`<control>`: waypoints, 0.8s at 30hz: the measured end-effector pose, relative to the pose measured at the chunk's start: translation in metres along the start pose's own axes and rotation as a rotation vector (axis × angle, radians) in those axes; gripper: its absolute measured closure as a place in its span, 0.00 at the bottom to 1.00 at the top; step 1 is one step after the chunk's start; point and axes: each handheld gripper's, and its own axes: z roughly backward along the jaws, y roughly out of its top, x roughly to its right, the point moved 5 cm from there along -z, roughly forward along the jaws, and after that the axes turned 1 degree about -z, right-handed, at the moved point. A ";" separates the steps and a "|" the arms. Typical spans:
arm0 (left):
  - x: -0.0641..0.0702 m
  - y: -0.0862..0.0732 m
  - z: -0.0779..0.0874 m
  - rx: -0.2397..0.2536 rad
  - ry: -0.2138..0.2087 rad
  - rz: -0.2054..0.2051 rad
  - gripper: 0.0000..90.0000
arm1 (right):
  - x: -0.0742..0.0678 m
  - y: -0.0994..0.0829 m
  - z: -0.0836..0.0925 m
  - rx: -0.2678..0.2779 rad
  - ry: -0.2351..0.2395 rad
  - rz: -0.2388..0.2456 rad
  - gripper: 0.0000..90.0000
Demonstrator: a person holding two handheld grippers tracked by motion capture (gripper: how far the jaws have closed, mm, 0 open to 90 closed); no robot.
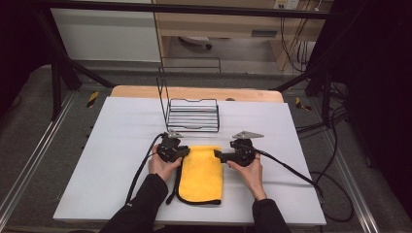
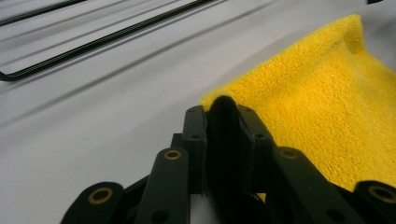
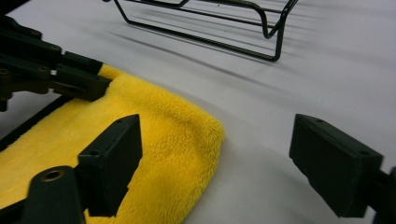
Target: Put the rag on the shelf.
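Lying folded on the white table (image 1: 121,145), the yellow cloth (image 1: 201,172) runs its long axis from the person's edge toward the black wire rack (image 1: 193,115), which stands well apart beyond its far edge. The 2 grippers sit at that far edge, 1 at each corner. The left gripper (image 2: 223,109) has its fingers pressed together on the cloth's far left corner; a dark fold of the hem shows pinched between them. The right gripper (image 3: 219,154) holds its fingers spread wide, the far right corner lying between them, just beside the left-hand finger and clear of the other. My judgement is that the coming move turns on this corner: the right fingers already straddle it and need only close, then both corners could be lifted together.
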 end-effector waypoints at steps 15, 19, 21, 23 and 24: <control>-0.001 -0.001 0.000 0.010 -0.007 -0.016 0.83 | -0.002 -0.003 -0.018 -0.102 0.000 -0.027 0.75; -0.001 -0.001 0.000 0.012 -0.008 -0.014 0.83 | -0.004 -0.004 -0.018 -0.111 0.018 -0.064 0.83; -0.001 -0.002 0.000 0.020 -0.005 -0.015 0.83 | -0.005 -0.004 -0.018 -0.110 0.024 -0.070 0.86; -0.001 -0.002 0.000 0.025 -0.007 -0.017 0.83 | -0.006 -0.004 -0.018 -0.109 0.025 -0.072 0.88; -0.001 -0.002 0.000 0.026 -0.009 -0.018 0.83 | -0.006 -0.004 -0.018 -0.107 0.025 -0.071 0.89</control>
